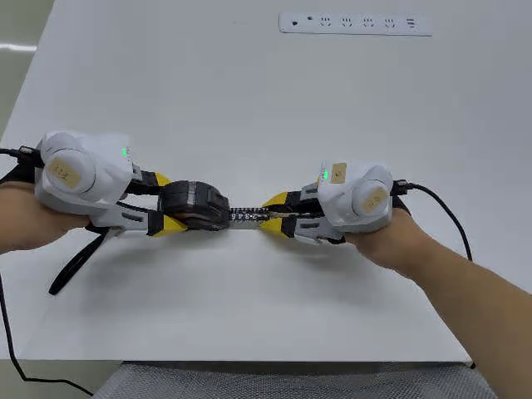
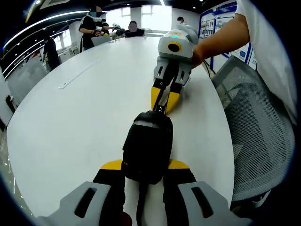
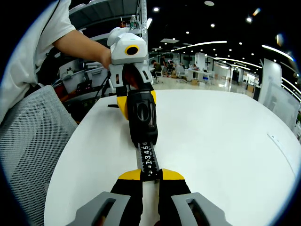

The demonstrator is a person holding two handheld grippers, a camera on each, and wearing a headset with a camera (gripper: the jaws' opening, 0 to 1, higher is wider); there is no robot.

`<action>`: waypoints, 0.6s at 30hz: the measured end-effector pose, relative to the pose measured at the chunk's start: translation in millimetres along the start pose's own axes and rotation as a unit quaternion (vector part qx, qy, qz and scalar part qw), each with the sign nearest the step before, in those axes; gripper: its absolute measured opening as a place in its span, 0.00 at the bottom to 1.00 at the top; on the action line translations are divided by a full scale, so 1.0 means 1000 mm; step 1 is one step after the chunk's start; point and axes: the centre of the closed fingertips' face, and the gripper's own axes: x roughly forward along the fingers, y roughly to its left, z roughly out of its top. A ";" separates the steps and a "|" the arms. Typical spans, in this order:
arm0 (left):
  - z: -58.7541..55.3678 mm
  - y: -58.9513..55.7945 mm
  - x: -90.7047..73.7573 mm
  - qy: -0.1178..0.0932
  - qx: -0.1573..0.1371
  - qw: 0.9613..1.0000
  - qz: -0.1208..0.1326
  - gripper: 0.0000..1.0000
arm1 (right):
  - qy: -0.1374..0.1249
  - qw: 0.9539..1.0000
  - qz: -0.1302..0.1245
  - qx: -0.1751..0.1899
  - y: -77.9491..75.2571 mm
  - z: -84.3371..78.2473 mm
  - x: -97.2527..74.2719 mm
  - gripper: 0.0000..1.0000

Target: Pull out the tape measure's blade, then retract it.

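Tape measure (image 1: 193, 204): black case, low over the white surface (image 1: 249, 100) near its front edge, between my two tongs. Left tongs (image 1: 169, 202) are closed on the case from both sides. A short length of blade (image 1: 245, 215) is out, and my right tongs (image 1: 273, 213) are clamped on its end. The blade tip is hidden between them. Digits 2 to 6 are legible in the right gripper view, unreadable in the head view. I cannot tell whether the case touches the surface. Power strip (image 1: 355, 23) at the far edge. Mesh chair (image 3: 28, 141) beside the surface. Open office, ceiling lights (image 3: 209, 4), people (image 2: 96, 21) at the far end.
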 end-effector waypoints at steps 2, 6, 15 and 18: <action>0.000 0.000 0.000 0.000 0.000 1.000 0.000 0.25 | 0.002 1.000 -0.001 0.001 -0.001 -0.002 -0.003 0.08; 0.000 0.000 0.000 0.000 -0.002 1.000 0.000 0.25 | 0.007 1.000 -0.004 -0.002 -0.003 -0.006 -0.009 0.08; 0.000 0.000 0.000 0.001 -0.001 1.000 0.001 0.25 | 0.015 1.000 -0.010 -0.004 -0.005 -0.015 -0.020 0.08; 0.000 0.001 0.000 0.001 -0.002 1.000 0.001 0.25 | 0.017 1.000 -0.011 -0.004 -0.005 -0.016 -0.023 0.08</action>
